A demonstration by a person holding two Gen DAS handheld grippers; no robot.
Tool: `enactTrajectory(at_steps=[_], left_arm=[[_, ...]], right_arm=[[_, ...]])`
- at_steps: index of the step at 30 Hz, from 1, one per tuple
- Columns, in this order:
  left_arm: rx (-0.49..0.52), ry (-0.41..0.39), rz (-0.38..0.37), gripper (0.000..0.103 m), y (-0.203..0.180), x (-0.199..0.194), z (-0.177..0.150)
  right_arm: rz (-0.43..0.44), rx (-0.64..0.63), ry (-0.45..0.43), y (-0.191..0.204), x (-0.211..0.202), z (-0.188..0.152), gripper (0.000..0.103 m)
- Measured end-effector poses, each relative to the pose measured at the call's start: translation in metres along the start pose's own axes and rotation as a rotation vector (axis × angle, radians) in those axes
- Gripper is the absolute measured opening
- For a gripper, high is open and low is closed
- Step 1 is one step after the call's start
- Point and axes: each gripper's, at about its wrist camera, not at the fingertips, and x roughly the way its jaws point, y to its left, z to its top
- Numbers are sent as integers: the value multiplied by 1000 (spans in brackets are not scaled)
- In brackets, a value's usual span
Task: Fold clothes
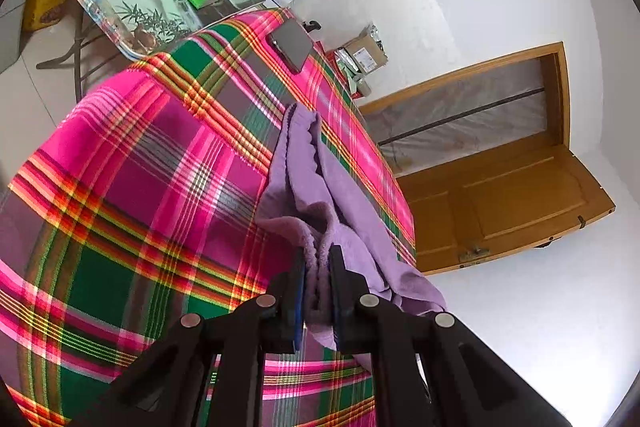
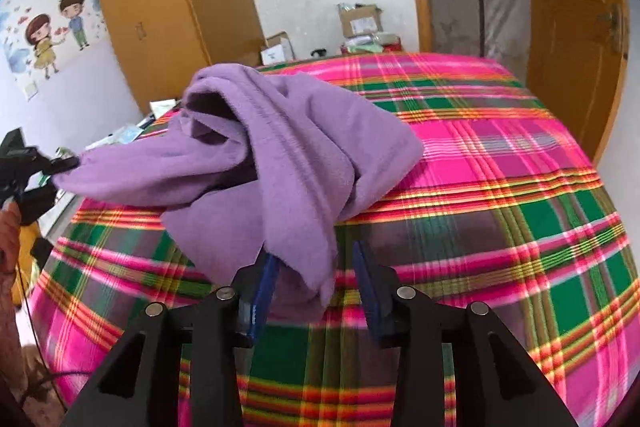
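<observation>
A purple fleece garment [image 2: 288, 147] lies bunched on a bed covered with a pink, green and orange plaid sheet [image 2: 500, 163]. In the left wrist view my left gripper [image 1: 318, 255] is shut on a gathered edge of the purple garment [image 1: 308, 163], which trails away across the sheet [image 1: 140, 167]. The right wrist view shows the left gripper [image 2: 44, 167] at the far left, pulling one end of the cloth taut. My right gripper [image 2: 316, 255] stands open, and a hanging corner of the garment droops between its jaws beside the left pad, clear of the right one.
A dark phone [image 1: 292, 45] lies on the bed's far part. Beside the bed stands a table [image 1: 132, 7] with green packets and a tube. Cardboard boxes [image 2: 360, 19] sit against the far wall. There is a wooden wardrobe [image 2: 168, 7] and an open door [image 2: 572, 59].
</observation>
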Motion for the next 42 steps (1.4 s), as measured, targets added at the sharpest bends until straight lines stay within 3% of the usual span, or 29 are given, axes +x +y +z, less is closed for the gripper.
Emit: enactTrajectory(at_steps=[1,3,5,6,9,12,15,19,21,23,29,32,38,42], left_arm=[[0,-7,0,11,-1,-2,1],[8,-22,5,11,-2,-8,5],[20,-44,11,10,-4,-14,10],[34,-68,18,0,-7,-19,14],[69,-149,38,0,-16,-33,23],[90,-153,43,0,-22,-35,29],[122,-132,62,1,-25,-29,25],[160,-44,79,1,-27,-7,8],[215,9,90,8,-33,7,-5],[272,56,101,30,-41,22,-20],[465,176,146,38,-71,67,-60],[564,187,160,42,-87,85,-75],[761,197,291,42,-109,120,-104],[844,202,336,42,-119,136,-120]], right_arm=[[2,-2,2,0,2,3,40],[-8,-33,-6,3,3,11,16],[-41,-78,-24,7,2,22,15],[-49,-96,-35,8,1,28,14],[-75,-140,-78,10,-5,51,13],[-104,-192,-123,14,-11,76,13],[-155,-260,-165,22,-13,96,12],[-211,-350,-215,39,-21,114,12],[-235,-394,-242,50,-28,121,12],[-241,-414,-259,55,-33,126,12],[-243,-414,-223,58,-24,122,12],[-232,-390,-210,52,-22,119,12],[-222,-378,-193,47,-19,115,12],[-213,-372,-184,45,-16,113,12]])
